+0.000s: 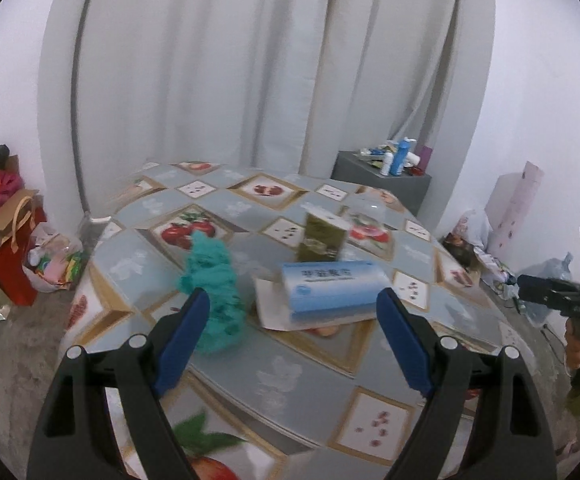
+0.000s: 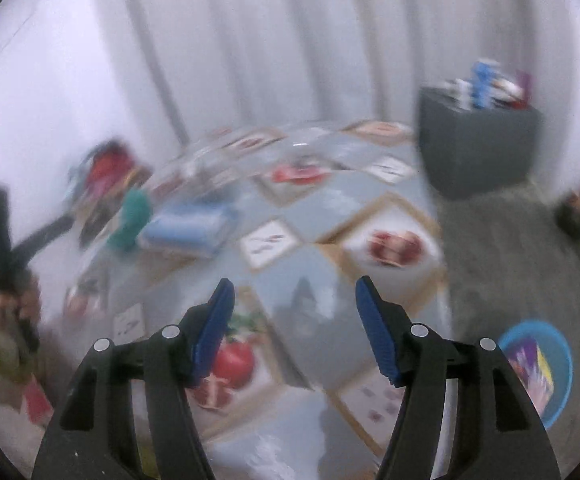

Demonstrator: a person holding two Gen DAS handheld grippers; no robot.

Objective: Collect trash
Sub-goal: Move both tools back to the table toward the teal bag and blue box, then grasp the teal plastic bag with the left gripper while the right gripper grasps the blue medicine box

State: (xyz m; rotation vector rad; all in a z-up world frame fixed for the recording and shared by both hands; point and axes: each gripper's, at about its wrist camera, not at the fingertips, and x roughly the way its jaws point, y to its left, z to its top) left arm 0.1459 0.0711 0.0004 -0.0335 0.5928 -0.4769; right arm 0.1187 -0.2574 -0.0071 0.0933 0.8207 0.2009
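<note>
Blue pads on the left gripper (image 1: 293, 308) are standing wide apart with nothing between them, and it is pointing down over the table (image 1: 137, 248) with the fruit-picture cloth. Just ahead of its fingers, a blue and white box (image 1: 332, 290) is lying on a flat piece of card. A fuzzy teal thing (image 1: 213, 292) is sitting right in front of the left finger, and a dark green packet (image 1: 322, 240) is standing up a little past the box. The right gripper (image 2: 294, 324) is also standing apart and holding nothing. It is hanging over a bare part of the table, and the blue box (image 2: 187, 232) and the teal thing (image 2: 131, 220) are far off to its left. A blue bin (image 2: 562, 364) with bits already in it is sitting on the floor, low down to the right of that gripper. It looks like the reaching step, with no trash picked up yet. Next, the left gripper probably needs to go forward and down until its fingers are sitting on both sides of one piece, then squeeze. The box looks wide, so the fingers may only just be fitting around it.
</note>
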